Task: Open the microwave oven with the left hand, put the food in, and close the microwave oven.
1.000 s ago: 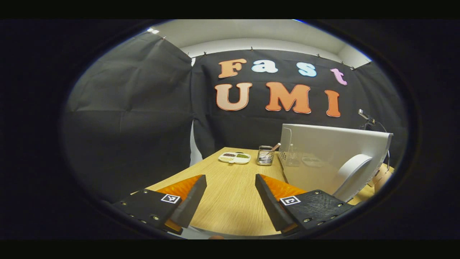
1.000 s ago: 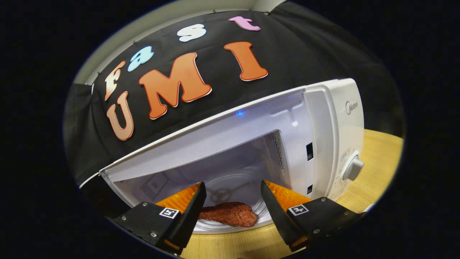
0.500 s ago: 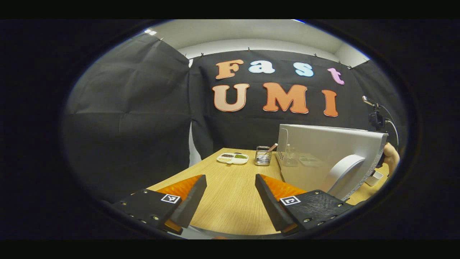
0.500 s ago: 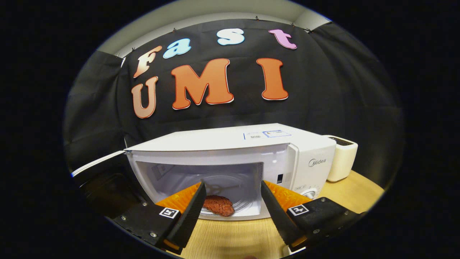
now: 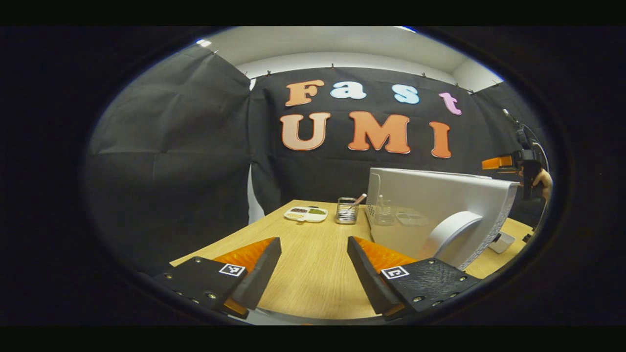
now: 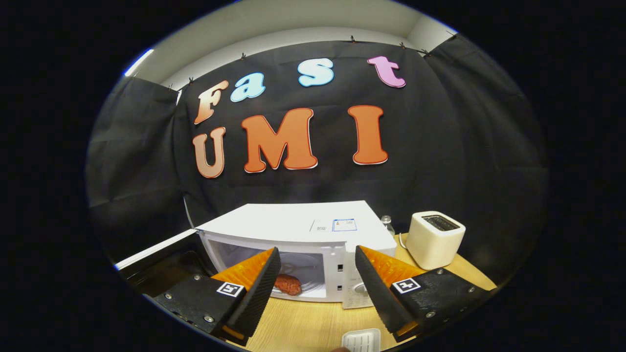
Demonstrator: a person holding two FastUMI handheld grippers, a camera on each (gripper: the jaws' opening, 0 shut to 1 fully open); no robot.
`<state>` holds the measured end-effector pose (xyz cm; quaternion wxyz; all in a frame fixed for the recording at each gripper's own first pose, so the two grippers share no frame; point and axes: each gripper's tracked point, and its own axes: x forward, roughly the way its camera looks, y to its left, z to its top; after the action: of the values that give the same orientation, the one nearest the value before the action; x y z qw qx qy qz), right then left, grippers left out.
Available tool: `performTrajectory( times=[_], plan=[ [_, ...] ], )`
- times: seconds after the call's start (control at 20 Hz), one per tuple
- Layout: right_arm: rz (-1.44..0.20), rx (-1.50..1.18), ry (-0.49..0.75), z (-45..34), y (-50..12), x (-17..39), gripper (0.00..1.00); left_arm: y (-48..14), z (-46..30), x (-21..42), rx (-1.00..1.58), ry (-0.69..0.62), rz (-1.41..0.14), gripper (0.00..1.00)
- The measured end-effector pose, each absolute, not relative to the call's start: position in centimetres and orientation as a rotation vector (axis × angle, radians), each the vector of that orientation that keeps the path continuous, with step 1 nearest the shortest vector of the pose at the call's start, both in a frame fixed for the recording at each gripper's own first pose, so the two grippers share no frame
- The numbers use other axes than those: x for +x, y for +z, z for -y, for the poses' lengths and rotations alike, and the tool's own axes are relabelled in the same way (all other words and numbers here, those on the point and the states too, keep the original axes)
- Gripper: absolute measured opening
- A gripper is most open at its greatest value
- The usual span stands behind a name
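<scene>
both views level, sharing microwave
</scene>
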<state>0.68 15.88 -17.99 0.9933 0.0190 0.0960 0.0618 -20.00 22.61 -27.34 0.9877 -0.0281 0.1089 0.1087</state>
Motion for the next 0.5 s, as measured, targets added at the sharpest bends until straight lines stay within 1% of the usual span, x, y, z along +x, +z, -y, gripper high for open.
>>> performTrajectory(
  times=[0.15, 0.35, 0.5],
  plan=[
    [-0.172, 0.021, 0.116, -13.7, -15.9, -0.3, 0.94, -27.2, -21.2, -19.8, -0.064, 0.185, -0.208, 0.84],
    [-0.162, -0.022, 0.075, -10.3, -14.9, -1.2, 0.95, -27.4, -18.4, -19.1, -0.091, 0.095, -0.215, 0.84],
    [-0.166, -0.027, 0.069, -9.0, -15.1, -1.7, 0.94, -27.6, -14.9, -18.0, -0.089, 0.01, -0.22, 0.36]
  ],
)
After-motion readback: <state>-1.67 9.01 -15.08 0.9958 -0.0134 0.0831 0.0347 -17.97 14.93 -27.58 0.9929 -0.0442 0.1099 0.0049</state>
